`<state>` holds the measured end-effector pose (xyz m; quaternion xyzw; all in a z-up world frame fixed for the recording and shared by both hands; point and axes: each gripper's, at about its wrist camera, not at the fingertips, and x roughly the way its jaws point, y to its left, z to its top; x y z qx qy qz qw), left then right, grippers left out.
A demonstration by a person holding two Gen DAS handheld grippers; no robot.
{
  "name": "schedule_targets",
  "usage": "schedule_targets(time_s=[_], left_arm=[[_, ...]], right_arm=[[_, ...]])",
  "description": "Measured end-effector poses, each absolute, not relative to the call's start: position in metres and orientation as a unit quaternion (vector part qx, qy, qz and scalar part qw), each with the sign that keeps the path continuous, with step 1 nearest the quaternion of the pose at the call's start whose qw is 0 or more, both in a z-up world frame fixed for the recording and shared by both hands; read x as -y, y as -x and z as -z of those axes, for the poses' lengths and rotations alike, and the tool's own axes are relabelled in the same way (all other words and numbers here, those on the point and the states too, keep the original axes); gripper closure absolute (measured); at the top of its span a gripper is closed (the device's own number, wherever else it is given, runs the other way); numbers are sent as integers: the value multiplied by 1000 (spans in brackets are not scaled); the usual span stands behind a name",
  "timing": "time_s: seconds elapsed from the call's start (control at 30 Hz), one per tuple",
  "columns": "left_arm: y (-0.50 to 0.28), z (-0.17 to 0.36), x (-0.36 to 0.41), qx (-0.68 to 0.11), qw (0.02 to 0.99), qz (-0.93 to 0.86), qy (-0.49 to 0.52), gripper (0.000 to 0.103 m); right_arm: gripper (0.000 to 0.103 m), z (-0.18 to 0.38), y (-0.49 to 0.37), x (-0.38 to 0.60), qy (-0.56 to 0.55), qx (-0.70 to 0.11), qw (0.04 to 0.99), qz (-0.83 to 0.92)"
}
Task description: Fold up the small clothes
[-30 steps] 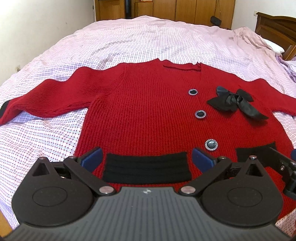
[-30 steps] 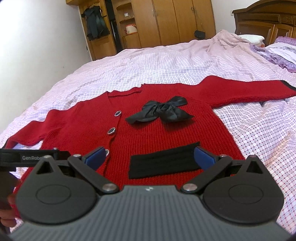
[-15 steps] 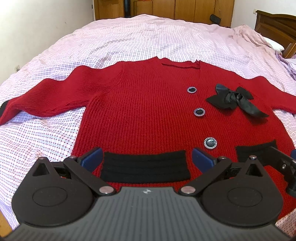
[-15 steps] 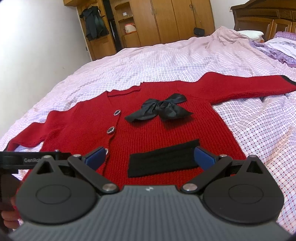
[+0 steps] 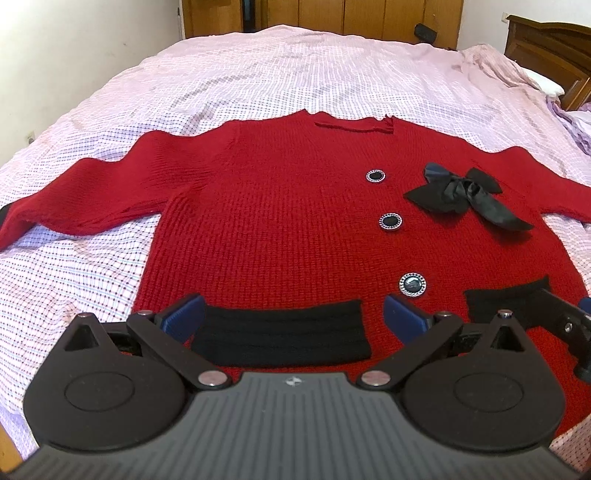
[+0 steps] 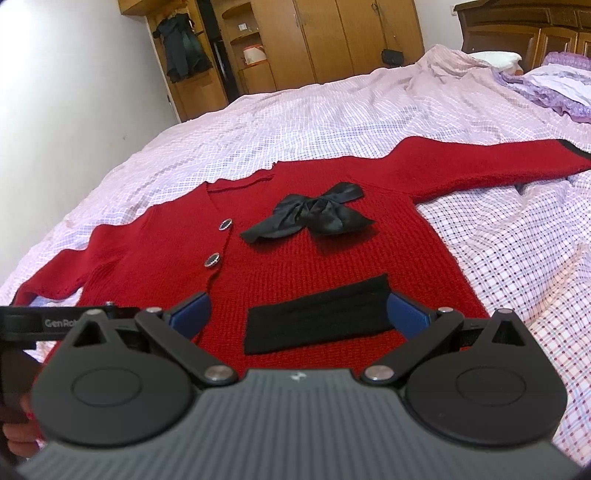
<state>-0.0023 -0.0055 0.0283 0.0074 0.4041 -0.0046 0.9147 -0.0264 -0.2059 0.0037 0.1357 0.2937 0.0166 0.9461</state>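
Note:
A red knitted cardigan (image 5: 288, 221) lies flat and face up on the bed, sleeves spread out; it also shows in the right wrist view (image 6: 303, 266). It has three dark buttons, a black bow (image 5: 465, 195) on the chest and black pocket bands. My left gripper (image 5: 291, 317) is open and empty, just above the left pocket band (image 5: 280, 338) near the hem. My right gripper (image 6: 299, 314) is open and empty above the right pocket band (image 6: 317, 319). Part of the right gripper (image 5: 565, 325) shows at the left view's right edge.
The bed sheet (image 5: 258, 81) is pink checked. Wooden wardrobes (image 6: 332, 37) stand beyond the far end. A dark headboard (image 6: 524, 33) and purple bedding (image 6: 546, 81) are at the right. A white wall (image 5: 74, 44) runs along the left.
Both grippers have drifted slightly forward and lower over the cardigan's hem. Jaws stay open. The cardigan has not moved.

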Motion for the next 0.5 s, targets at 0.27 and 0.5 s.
schedule_targets(time_s=[0.27,0.5], left_arm=[[-9,-31,17,-409,912,16,-13,0],[-25,-34,30,-406,913,31,-22,0]], right_arm=[[0,-4,21,219,-143,-296,944,-25],[0,-6,12,234,-144,-302,942,-36]])
